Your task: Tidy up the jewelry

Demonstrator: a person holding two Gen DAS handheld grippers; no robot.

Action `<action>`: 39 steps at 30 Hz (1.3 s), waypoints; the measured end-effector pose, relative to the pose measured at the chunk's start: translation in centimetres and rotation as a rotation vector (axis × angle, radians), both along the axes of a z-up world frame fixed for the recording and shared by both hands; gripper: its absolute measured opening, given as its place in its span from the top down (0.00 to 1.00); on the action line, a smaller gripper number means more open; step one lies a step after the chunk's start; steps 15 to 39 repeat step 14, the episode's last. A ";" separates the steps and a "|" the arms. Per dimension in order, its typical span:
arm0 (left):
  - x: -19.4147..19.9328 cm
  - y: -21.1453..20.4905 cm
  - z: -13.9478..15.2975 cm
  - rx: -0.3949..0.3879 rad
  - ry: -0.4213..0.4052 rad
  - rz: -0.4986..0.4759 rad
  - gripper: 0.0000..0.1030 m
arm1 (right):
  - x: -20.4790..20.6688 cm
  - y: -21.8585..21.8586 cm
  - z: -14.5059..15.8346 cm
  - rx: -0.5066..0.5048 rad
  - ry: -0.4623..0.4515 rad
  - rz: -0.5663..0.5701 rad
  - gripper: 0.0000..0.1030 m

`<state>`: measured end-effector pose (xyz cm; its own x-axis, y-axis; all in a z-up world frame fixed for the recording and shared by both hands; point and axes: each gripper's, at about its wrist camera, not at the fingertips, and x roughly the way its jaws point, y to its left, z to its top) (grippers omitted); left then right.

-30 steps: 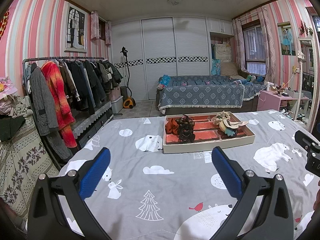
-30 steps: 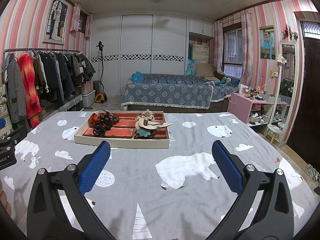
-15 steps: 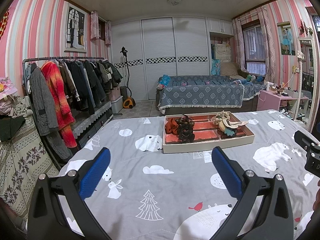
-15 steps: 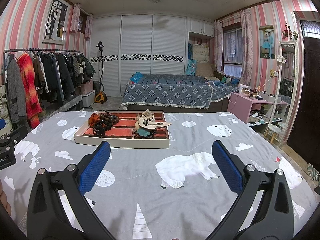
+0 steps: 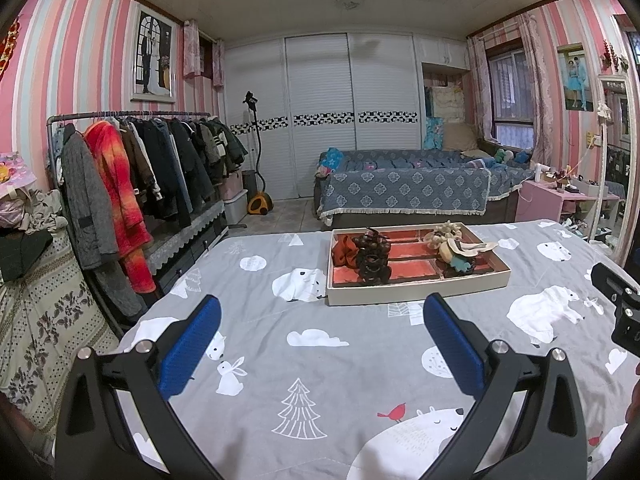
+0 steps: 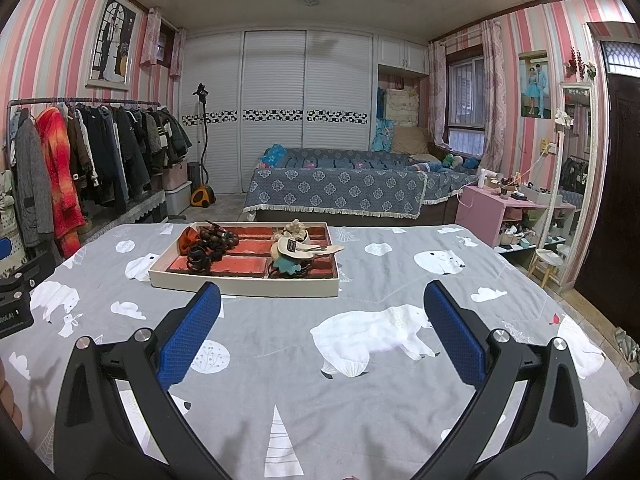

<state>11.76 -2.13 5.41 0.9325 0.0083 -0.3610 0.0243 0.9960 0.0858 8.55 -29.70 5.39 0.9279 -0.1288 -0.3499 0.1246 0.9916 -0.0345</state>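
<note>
Plainly, the left gripper (image 5: pixel 320 320) hung over the bedspread (image 5: pixel 340 380) with jaws spread wide and nothing between them, and the tray (image 5: pixel 416 290) lay ahead and a little to its right, long axis across the view, dark beads (image 5: pixel 372 258) piled at its left end and pale pieces (image 5: pixel 456 246) at its right. The right gripper (image 6: pixel 320 318), equally spread and empty, had the tray ahead and to its left, so neither looked clearly nearer; only bare cloth lay between.
</note>
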 end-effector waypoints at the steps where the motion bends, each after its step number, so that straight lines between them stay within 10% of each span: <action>1: -0.1 0.0 0.0 0.001 -0.004 0.002 0.04 | 0.0 0.0 0.1 0.000 -0.001 -0.001 0.04; 39: -0.2 -0.7 -0.2 0.007 0.007 -0.011 0.04 | -0.2 0.0 0.1 0.000 -0.009 -0.007 0.04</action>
